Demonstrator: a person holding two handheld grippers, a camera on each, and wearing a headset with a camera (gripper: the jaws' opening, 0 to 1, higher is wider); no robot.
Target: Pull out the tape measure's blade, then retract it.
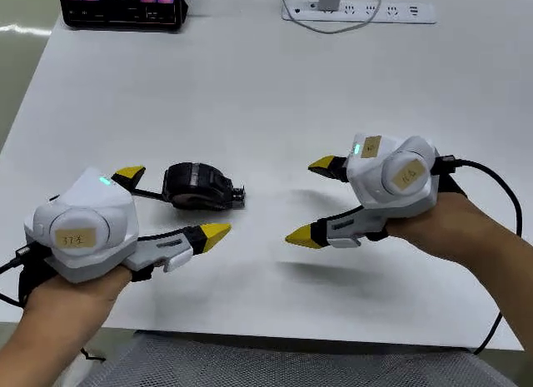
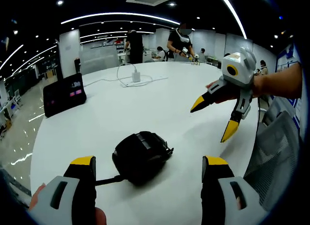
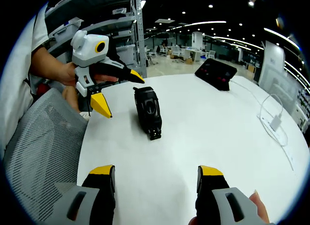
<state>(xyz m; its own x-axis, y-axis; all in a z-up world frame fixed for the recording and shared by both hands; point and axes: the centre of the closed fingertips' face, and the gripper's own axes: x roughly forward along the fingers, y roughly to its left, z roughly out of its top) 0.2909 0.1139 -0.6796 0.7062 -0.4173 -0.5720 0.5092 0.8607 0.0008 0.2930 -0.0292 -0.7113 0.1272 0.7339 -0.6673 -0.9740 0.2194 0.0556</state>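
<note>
Okay, head view: white table (image 1: 250, 87), black tape measure (image 1: 198, 186) lying on it left of centre, blade hook at the case mouth, pointing right. Left gripper (image 1: 171, 202) is held low at the table's near edge, jaws wide apart, yellow tips on either side of the tape measure; contact cannot be told from this angle. A thin black strap (image 1: 146, 193) runs from the case toward the far jaw. Right gripper (image 1: 311, 200) hovers well to the right, jaws spread, nothing between them, tips pointing at the tape measure. Dark tablet (image 1: 121, 6) sits at the far left edge and a power strip (image 1: 366, 11) at the far edge. A mesh chair (image 1: 291, 362) is below the table.

Left gripper view: own jaws (image 2: 148, 162) wide apart, nothing clamped. Tape measure (image 2: 141, 155) sits just ahead, between the two tips and clear of both pads. The strap (image 2: 107, 180) trails to the left-hand jaw. The right gripper (image 2: 213, 119) comes in from the right above the table, jaws apart. The tablet (image 2: 64, 94) stands far left, with a white plug and cable (image 2: 135, 77) beyond. People (image 2: 179, 41) stand at the back of the room.

Right gripper view: own jaws (image 3: 156, 170) spread, empty, over bare table. Tape measure (image 3: 148, 110) lies ahead, well apart, hook end toward this camera. The left gripper (image 3: 120, 93) is behind it to the left, jaws apart, one tip close to the case. Tablet (image 3: 215, 72) further back, cable (image 3: 276, 123) on the right, chair mesh (image 3: 48, 152) on the left.
</note>
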